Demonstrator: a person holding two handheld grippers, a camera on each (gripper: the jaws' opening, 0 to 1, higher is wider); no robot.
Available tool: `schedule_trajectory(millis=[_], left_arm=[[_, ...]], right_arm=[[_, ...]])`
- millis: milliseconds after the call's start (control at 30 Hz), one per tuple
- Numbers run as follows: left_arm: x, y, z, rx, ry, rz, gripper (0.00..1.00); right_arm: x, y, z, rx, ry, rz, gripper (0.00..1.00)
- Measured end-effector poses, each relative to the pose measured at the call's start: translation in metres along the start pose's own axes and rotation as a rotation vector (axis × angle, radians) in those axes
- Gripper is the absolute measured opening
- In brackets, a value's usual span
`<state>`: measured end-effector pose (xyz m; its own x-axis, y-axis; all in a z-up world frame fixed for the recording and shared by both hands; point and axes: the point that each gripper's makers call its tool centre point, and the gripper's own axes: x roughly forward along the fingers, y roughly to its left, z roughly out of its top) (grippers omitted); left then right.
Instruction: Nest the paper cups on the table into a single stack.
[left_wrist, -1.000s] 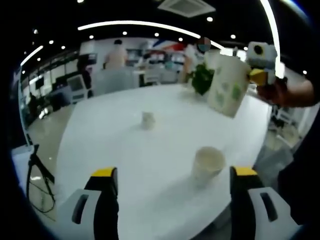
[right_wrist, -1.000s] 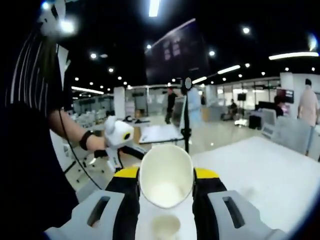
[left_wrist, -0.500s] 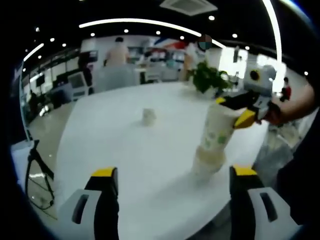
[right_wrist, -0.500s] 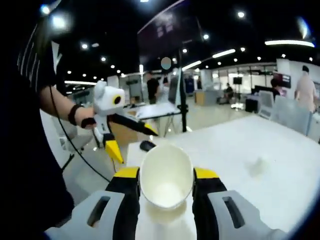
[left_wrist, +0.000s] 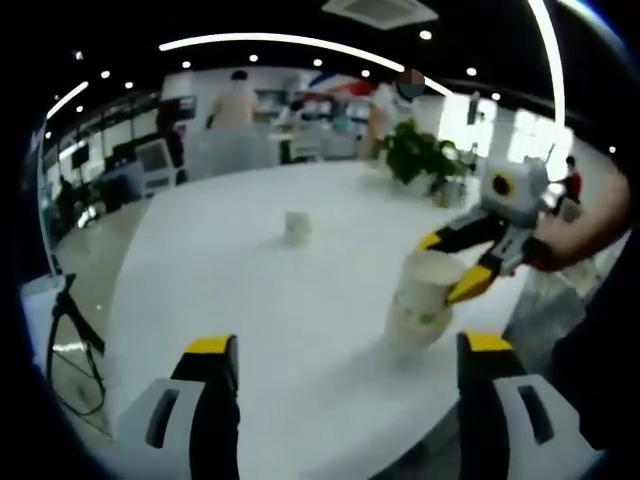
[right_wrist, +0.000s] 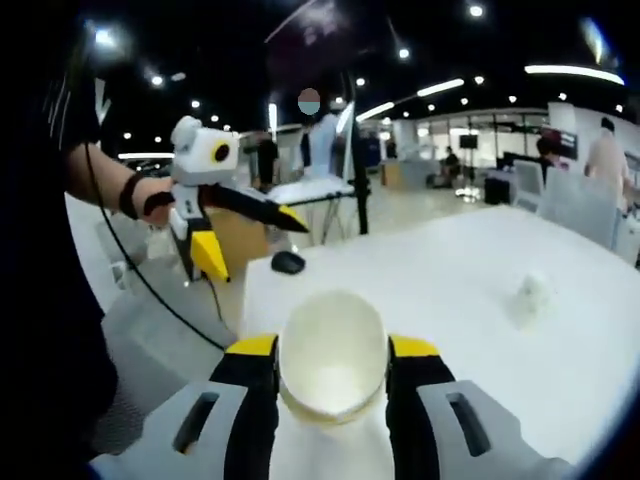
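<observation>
right tool (right_wrist: 333, 370) grasps nested cups (right_wrist: 333, 365); left gripper view adds far cup (left_wrist: 296, 226), left tool (left_wrist: 345, 375) released.

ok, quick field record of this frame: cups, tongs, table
stack: patterned cup nested in a cup on the table, near edge
right tongs: shut on the patterned cup's rim, squeezing its mouth oval
left tongs: open, holding nothing, above the table's near edge
loose cup: upright, alone, further out on the table
table: white
other: dark object near one table edge; potted plant at the far side
</observation>
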<state>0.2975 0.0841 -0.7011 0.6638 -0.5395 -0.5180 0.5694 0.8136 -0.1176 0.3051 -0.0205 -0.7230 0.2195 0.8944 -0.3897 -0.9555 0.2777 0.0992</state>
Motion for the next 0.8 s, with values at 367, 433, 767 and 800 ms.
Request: schedule_trajectory(millis=[367, 433, 767, 800], left_arm=[[0.001, -0.003, -0.001, -0.006, 0.010, -0.006, 0.89], [0.001, -0.003, -0.001, -0.006, 0.010, -0.005, 0.89], [0.003, -0.002, -0.003, -0.006, 0.016, -0.009, 0.88], [0.003, -0.002, -0.003, -0.006, 0.016, -0.009, 0.88]], right_arm=[[0.007, 0.000, -0.016, -0.011, 0.037, -0.005, 0.42], [0.007, 0.000, -0.018, -0.008, 0.041, -0.009, 0.43], [0.011, -0.004, -0.027, -0.015, 0.059, -0.005, 0.45], [0.012, -0.004, -0.028, -0.015, 0.062, -0.005, 0.45]])
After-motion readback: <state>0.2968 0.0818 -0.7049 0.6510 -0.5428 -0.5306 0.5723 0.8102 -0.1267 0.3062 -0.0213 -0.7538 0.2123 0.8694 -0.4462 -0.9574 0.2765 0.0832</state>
